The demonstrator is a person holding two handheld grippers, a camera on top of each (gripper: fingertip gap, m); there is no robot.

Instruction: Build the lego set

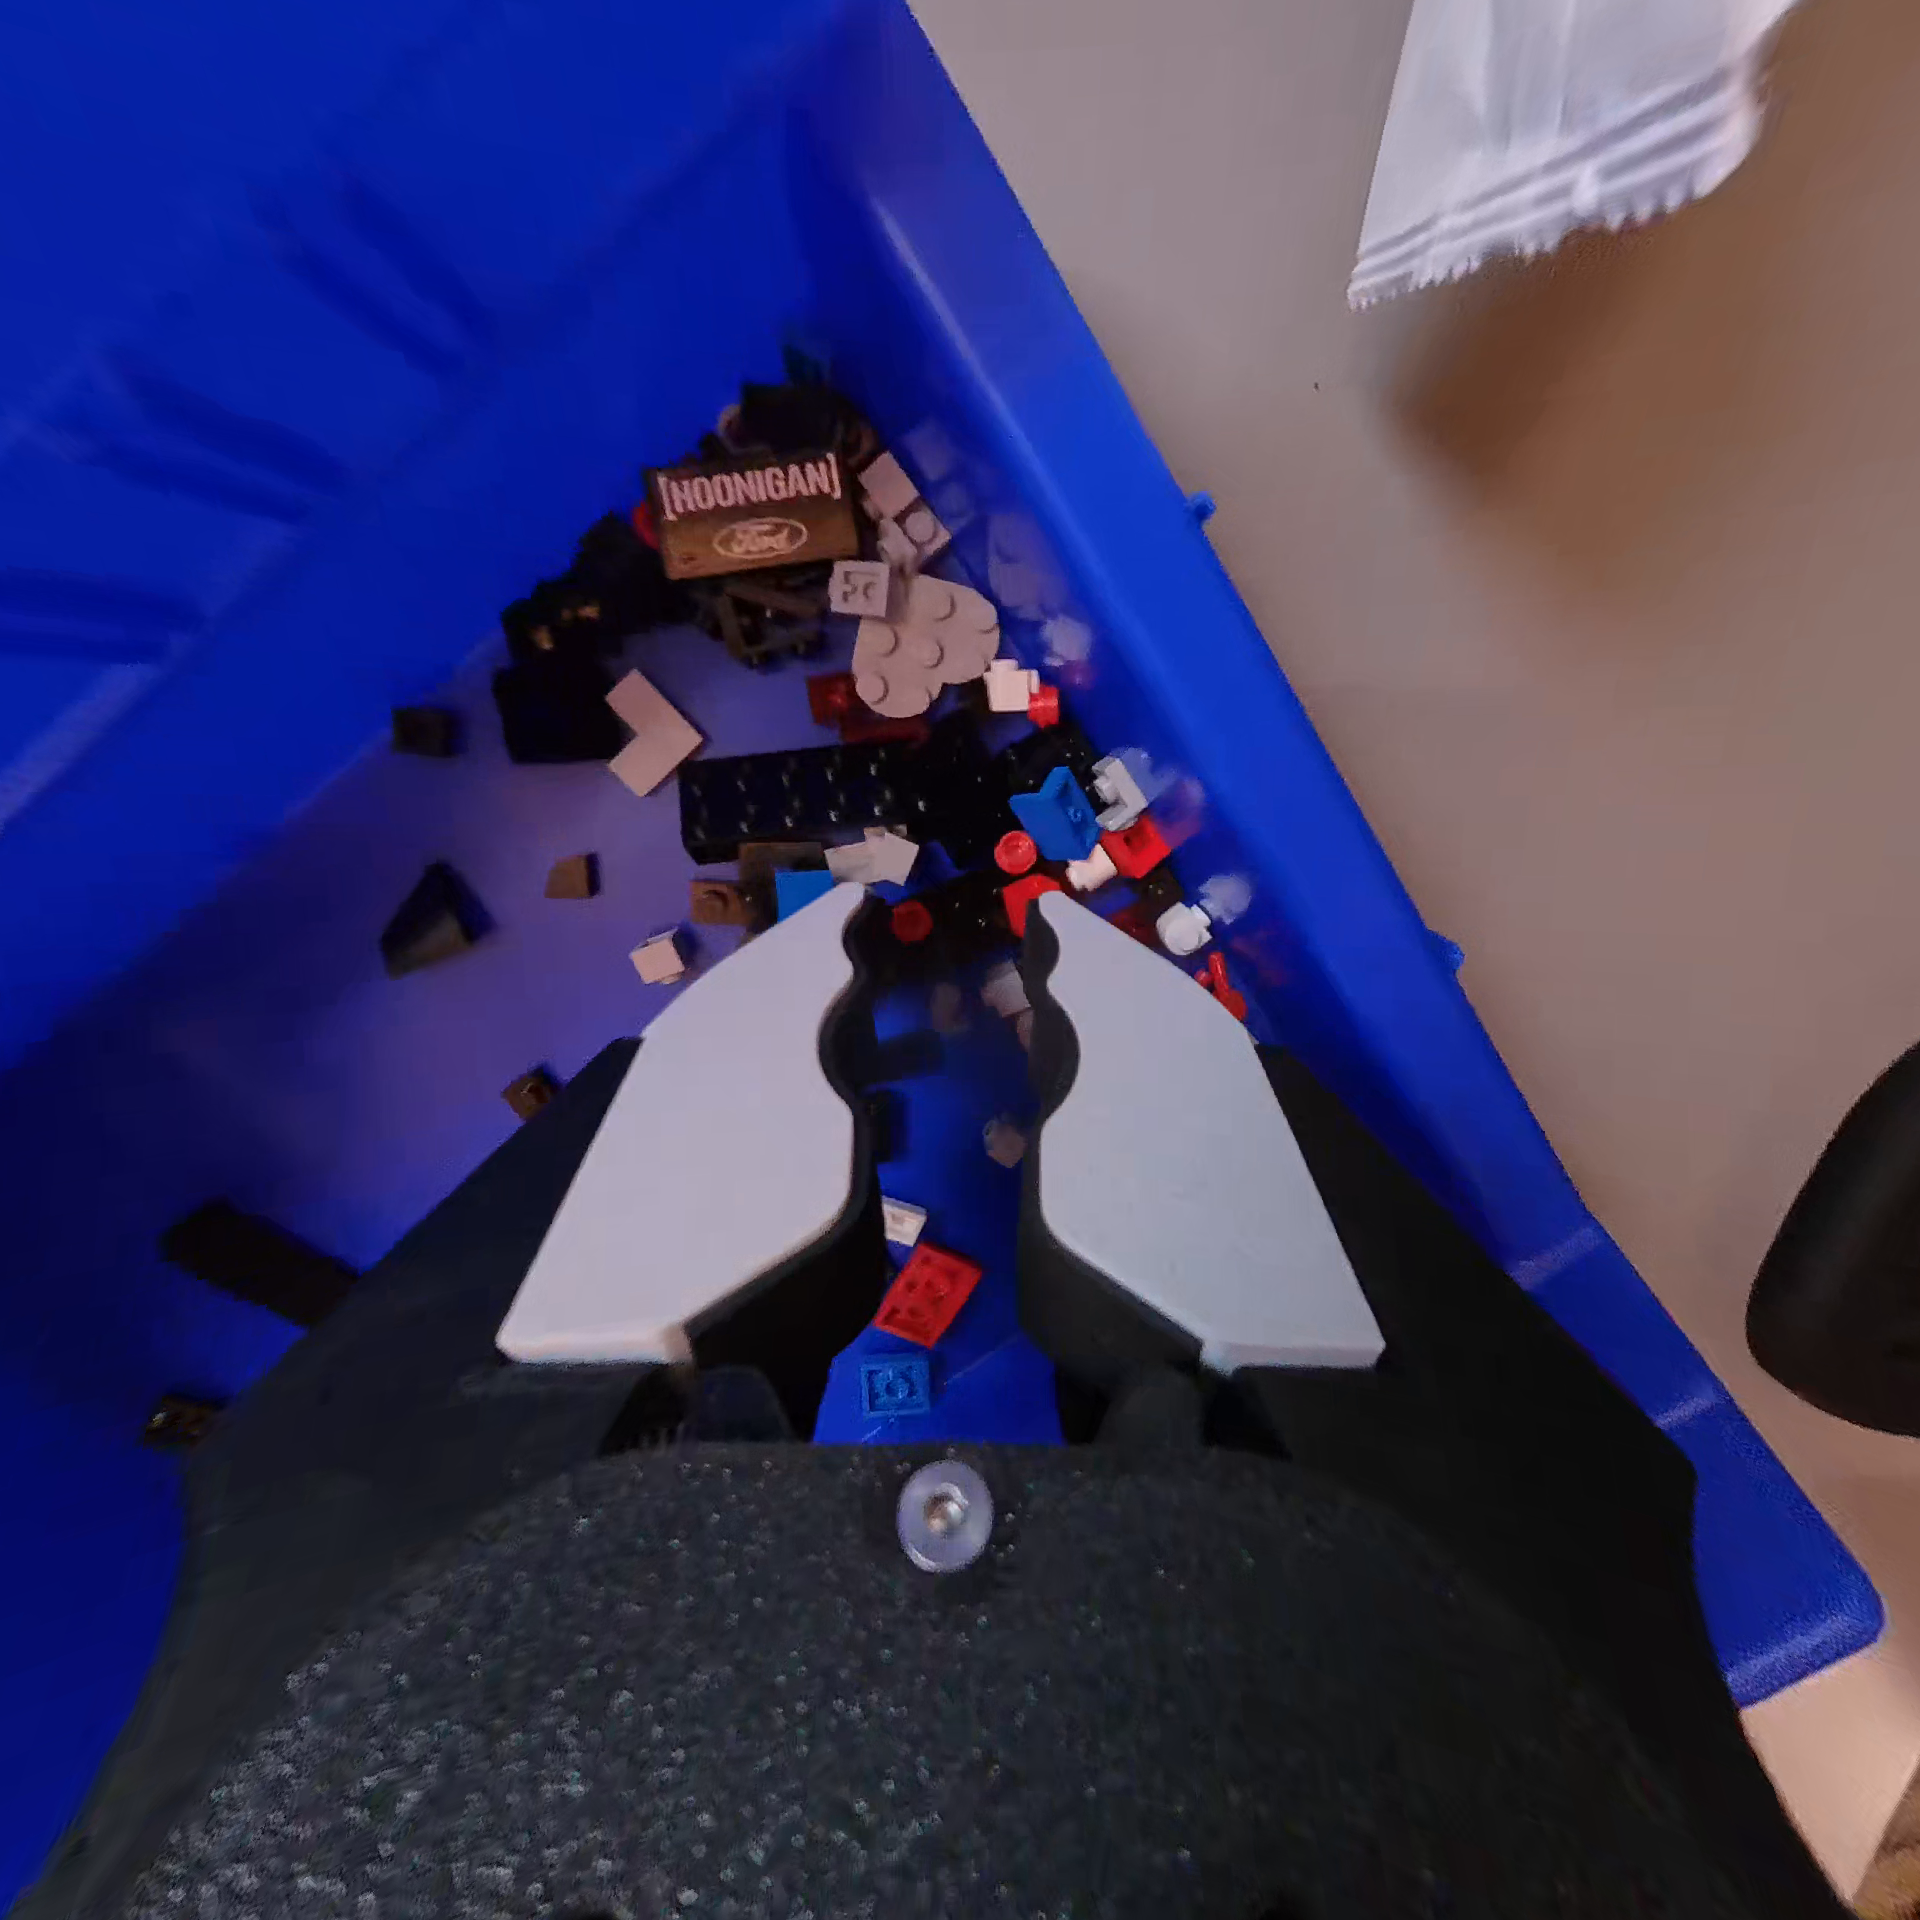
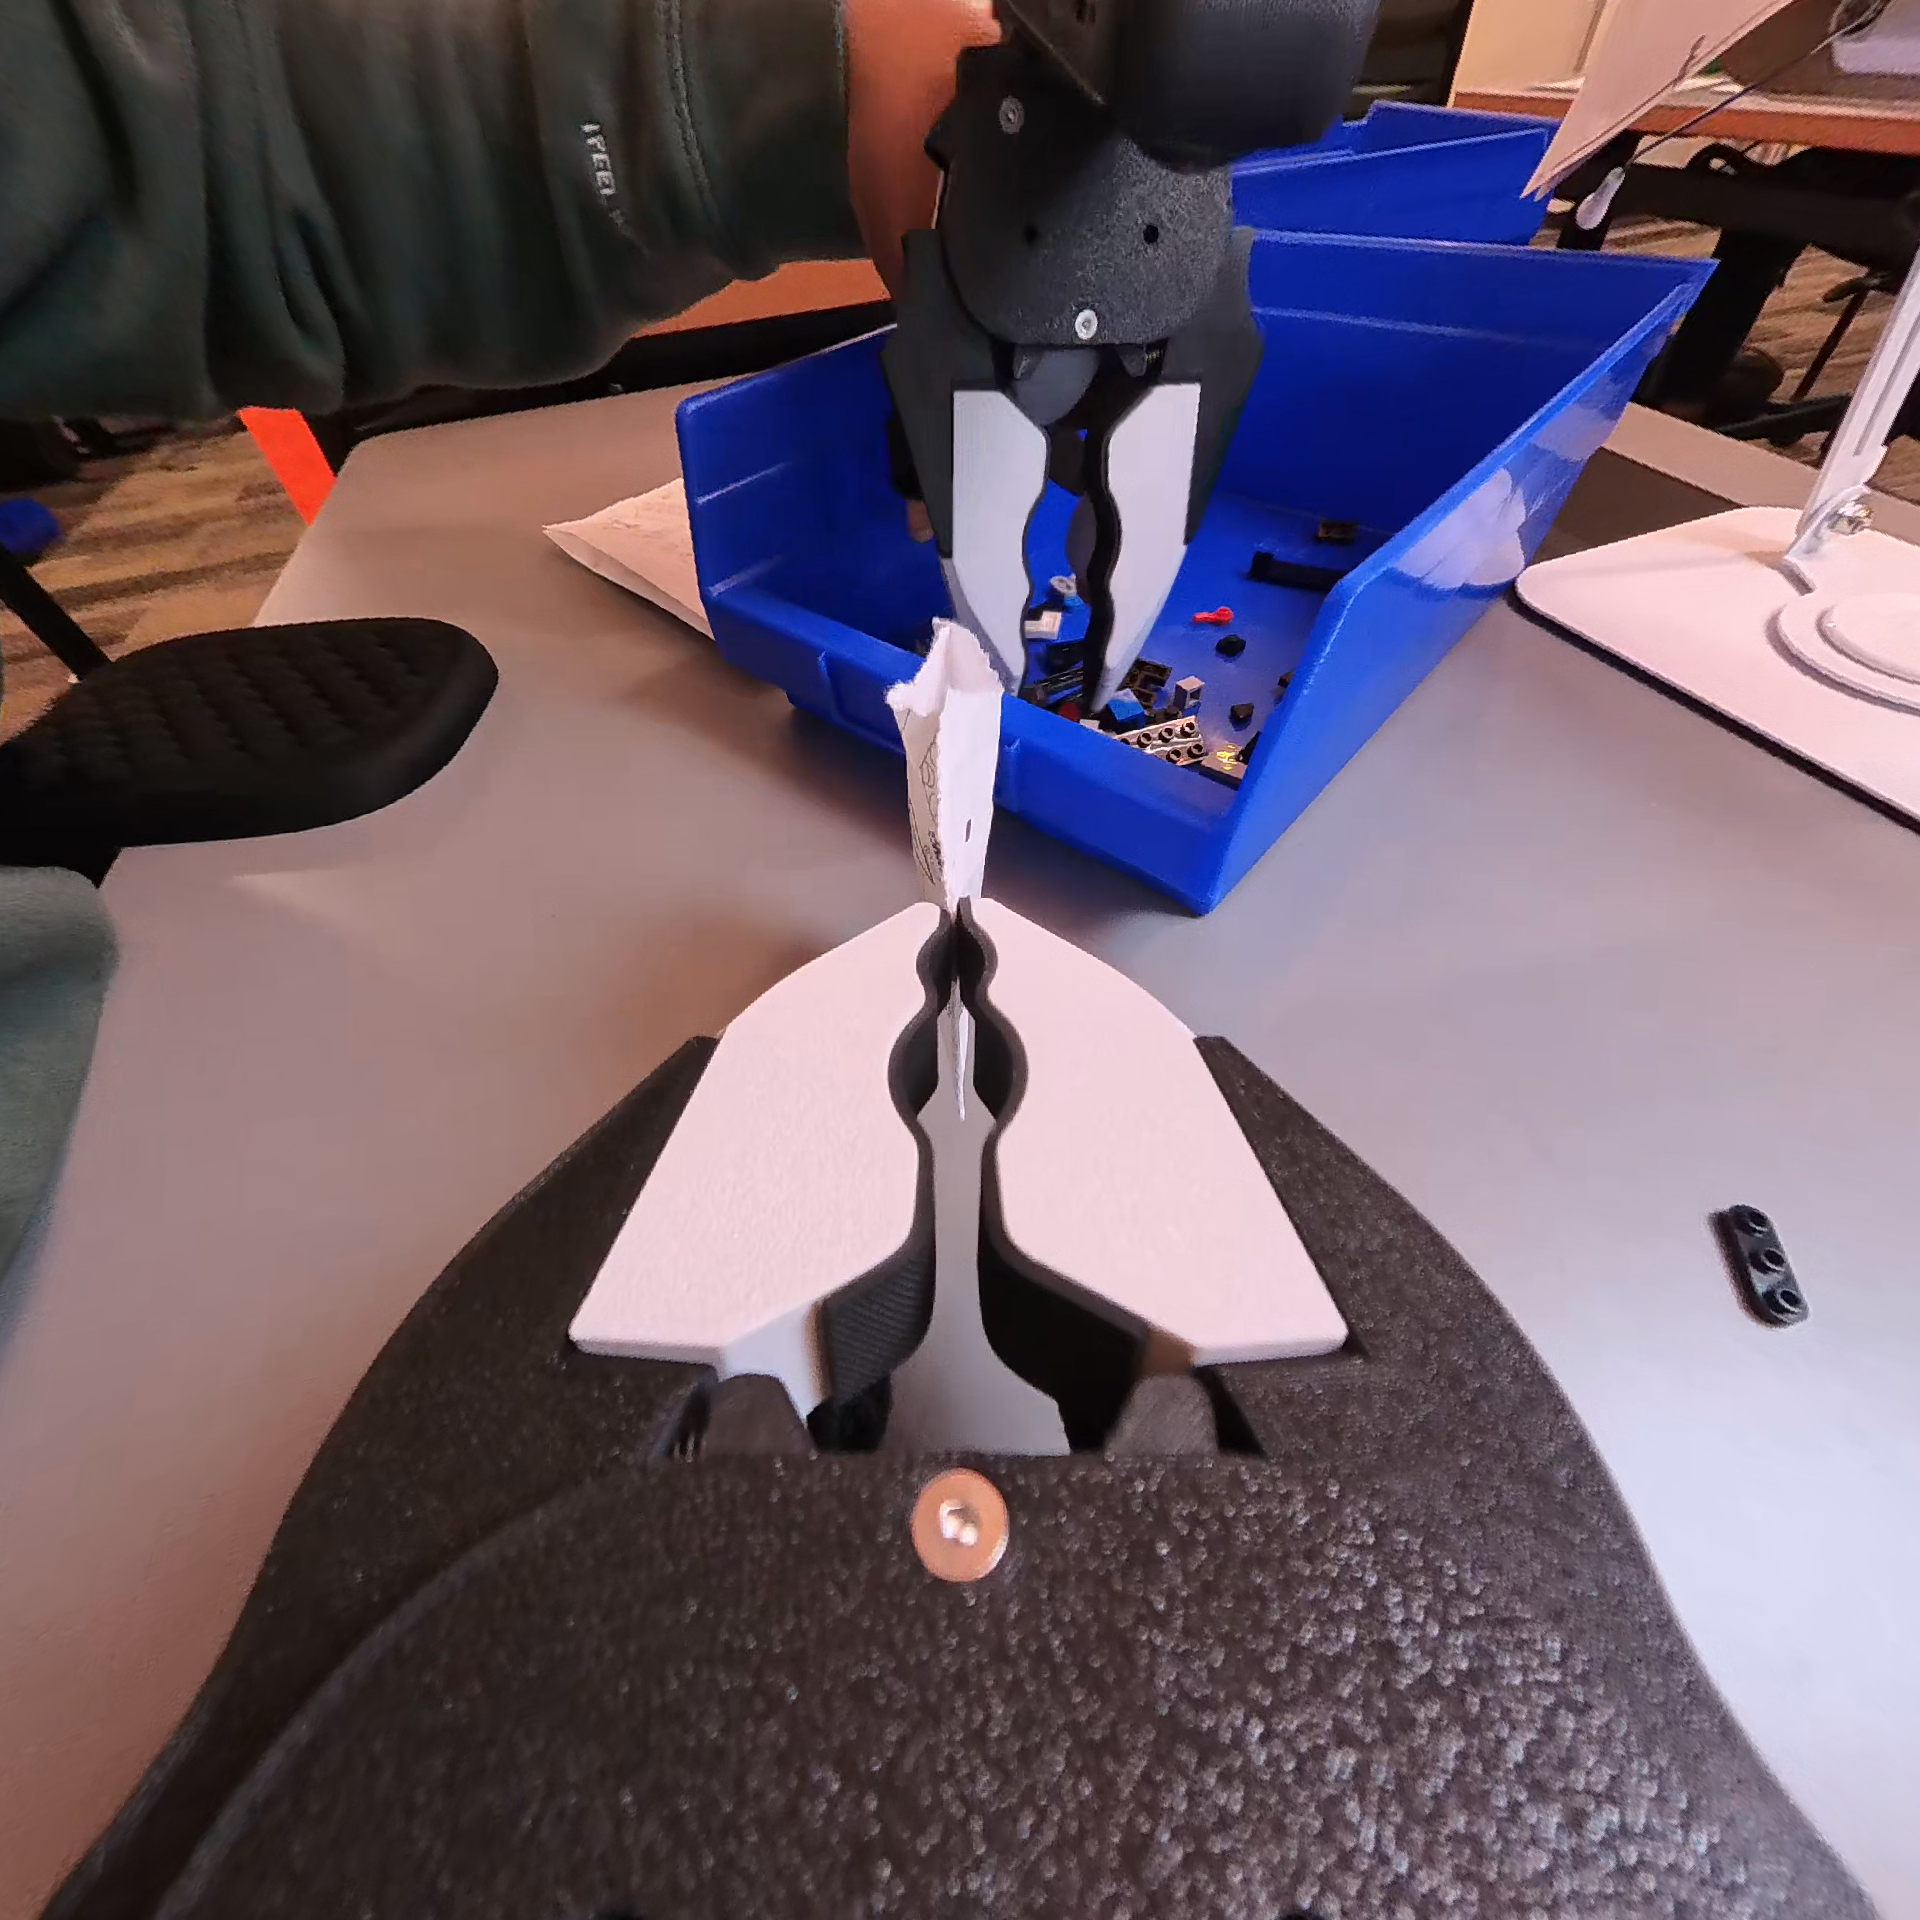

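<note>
A: What is the right gripper [image 2: 957, 914] doing?

B: Its smooth white fingers [image 2: 800, 1132] are pinching a torn white paper packet [image 2: 951, 769], tips closed on it.

A: And the left gripper [image 1: 948, 909]?

B: It is hanging parted and empty inside the glossy blue plastic bin [image 1: 1164, 623], over studded toy bricks [image 1: 831, 790] piled toward 12 o'clock; a black printed tile [image 1: 753, 516] is lying there. The bin is sitting on a grey table [image 2: 1455, 1039].

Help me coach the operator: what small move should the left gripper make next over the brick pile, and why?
Probably ease the left gripper straight down a touch. Its jaws stand open and empty, tips just over the black and red bricks piled against the blue bin wall. The right gripper is shut on a white paper bag outside the bin, clear of the way.
</note>
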